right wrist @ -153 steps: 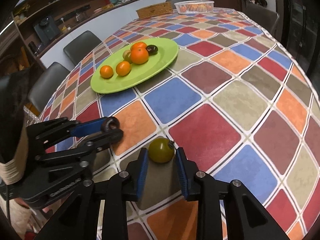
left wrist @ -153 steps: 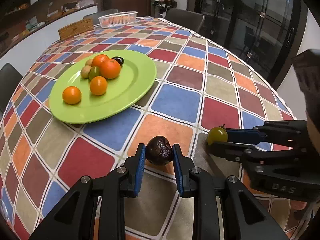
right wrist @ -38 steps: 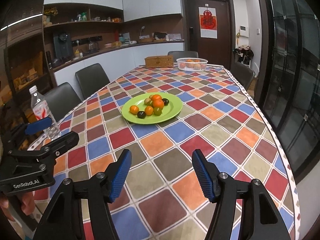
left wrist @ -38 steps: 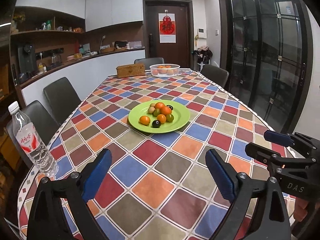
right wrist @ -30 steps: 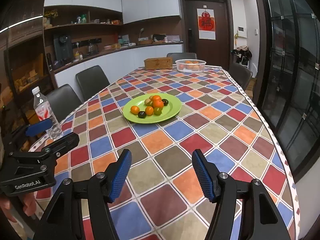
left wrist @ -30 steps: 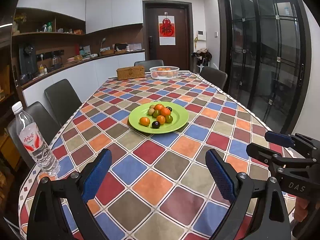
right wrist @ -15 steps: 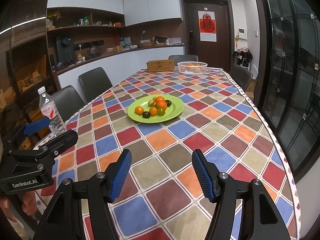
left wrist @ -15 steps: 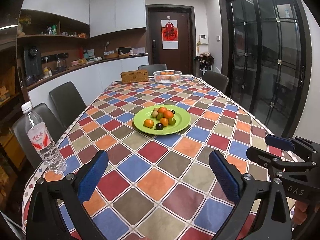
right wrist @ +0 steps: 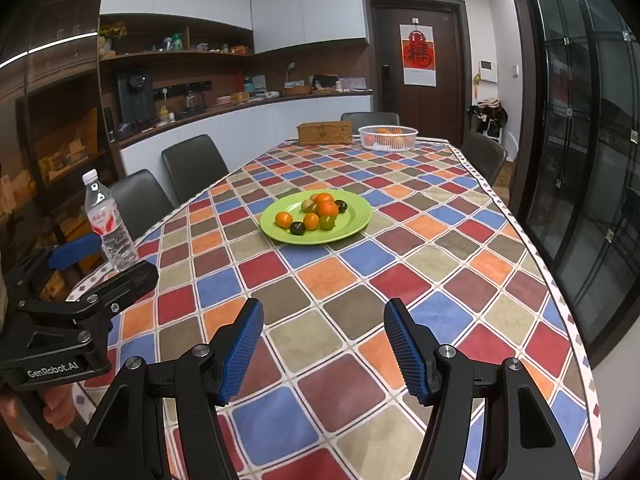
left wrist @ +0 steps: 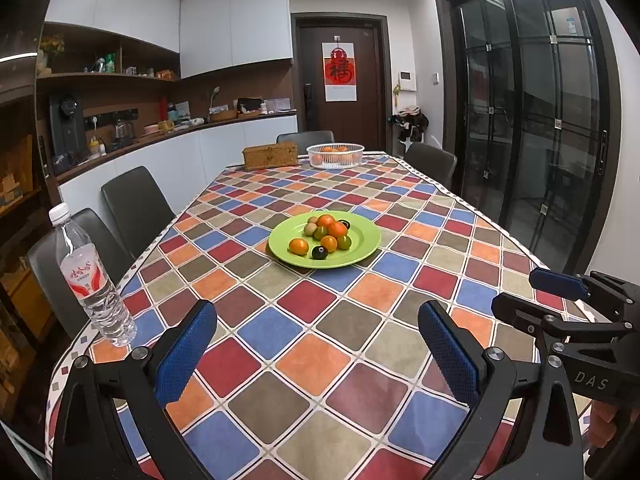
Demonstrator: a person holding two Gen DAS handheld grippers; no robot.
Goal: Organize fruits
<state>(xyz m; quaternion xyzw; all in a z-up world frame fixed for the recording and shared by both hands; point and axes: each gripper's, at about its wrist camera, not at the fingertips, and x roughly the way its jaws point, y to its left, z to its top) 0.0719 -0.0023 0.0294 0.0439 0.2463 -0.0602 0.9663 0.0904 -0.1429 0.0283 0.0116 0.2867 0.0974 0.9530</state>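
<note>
A green plate point(left wrist: 362, 250) sits mid-table and holds several fruits: oranges point(left wrist: 298, 246), a dark fruit point(left wrist: 319, 253) and a green one point(left wrist: 344, 242). The plate also shows in the right wrist view point(right wrist: 352, 222). My left gripper point(left wrist: 318, 344) is open and empty, held high over the near end of the table. My right gripper point(right wrist: 324, 344) is open and empty too, beside it. Each gripper shows at the edge of the other's view, the right one point(left wrist: 560, 300) and the left one point(right wrist: 96, 268).
A water bottle point(left wrist: 90, 280) stands at the table's near left edge. A white basket of oranges point(left wrist: 335, 155) and a wicker box point(left wrist: 270, 156) stand at the far end. Dark chairs point(left wrist: 136, 204) line the left side. Glass doors are on the right.
Since five seconds ago both grippers let go of their fruits, which now lie on the plate, and opened. In the last second both have drawn back and risen a little.
</note>
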